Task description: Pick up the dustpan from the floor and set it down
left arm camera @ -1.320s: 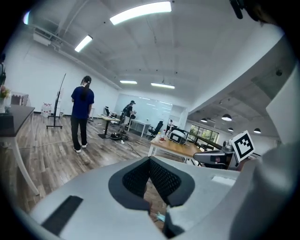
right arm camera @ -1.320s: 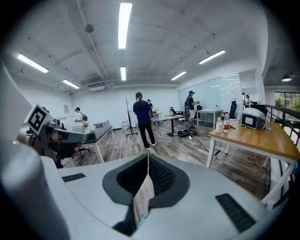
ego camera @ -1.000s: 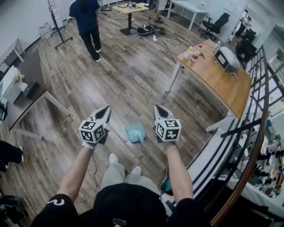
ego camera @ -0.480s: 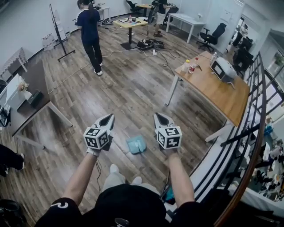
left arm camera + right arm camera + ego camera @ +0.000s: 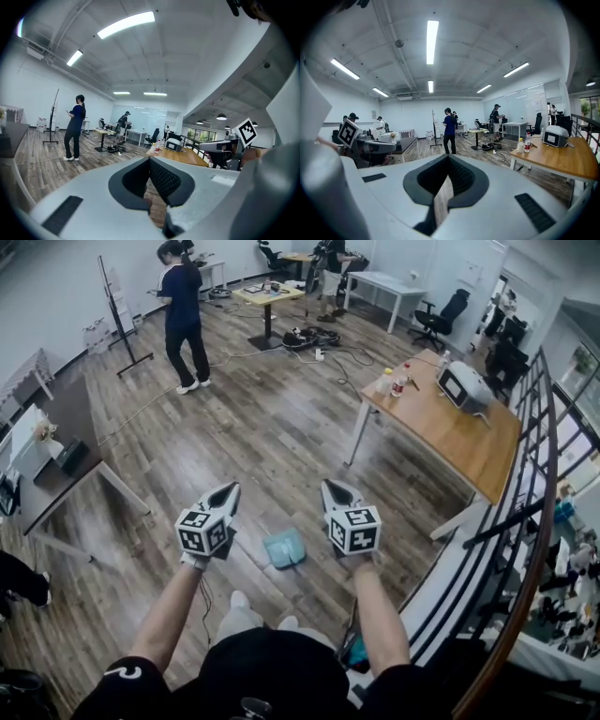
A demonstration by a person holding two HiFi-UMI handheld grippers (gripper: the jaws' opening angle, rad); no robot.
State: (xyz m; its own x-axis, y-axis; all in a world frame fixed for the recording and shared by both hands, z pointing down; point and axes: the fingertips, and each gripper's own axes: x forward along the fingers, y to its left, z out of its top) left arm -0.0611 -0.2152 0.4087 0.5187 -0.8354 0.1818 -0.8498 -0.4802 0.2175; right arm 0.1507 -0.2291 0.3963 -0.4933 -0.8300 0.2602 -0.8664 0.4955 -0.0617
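On the wood floor (image 5: 272, 427), one teal dustpan (image 5: 284, 547) lies flat, near the person's two pale shoes (image 5: 240, 600) and between the two arms. It is the only dustpan in sight, and neither gripper touches it. Two grippers are held out side by side above it, each with one marker cube: the left gripper (image 5: 228, 491) to the dustpan's left, the right gripper (image 5: 334, 489) to its right, both tips pointing far. The left gripper view shows its two jaws drawn together at the tips with nothing between them, and the right gripper view shows the same, closed and empty. To the right stands one long wooden table (image 5: 469, 442) beside a dark railing (image 5: 539, 474); two bottles (image 5: 384, 382) stand at its far left corner, with one white device (image 5: 463, 385) a little to their right. Far off, two people stand: one in dark blue (image 5: 183, 315) at the far left, another (image 5: 328, 273) by a small table (image 5: 267, 294). One black chair (image 5: 447, 307) sits at the far right.
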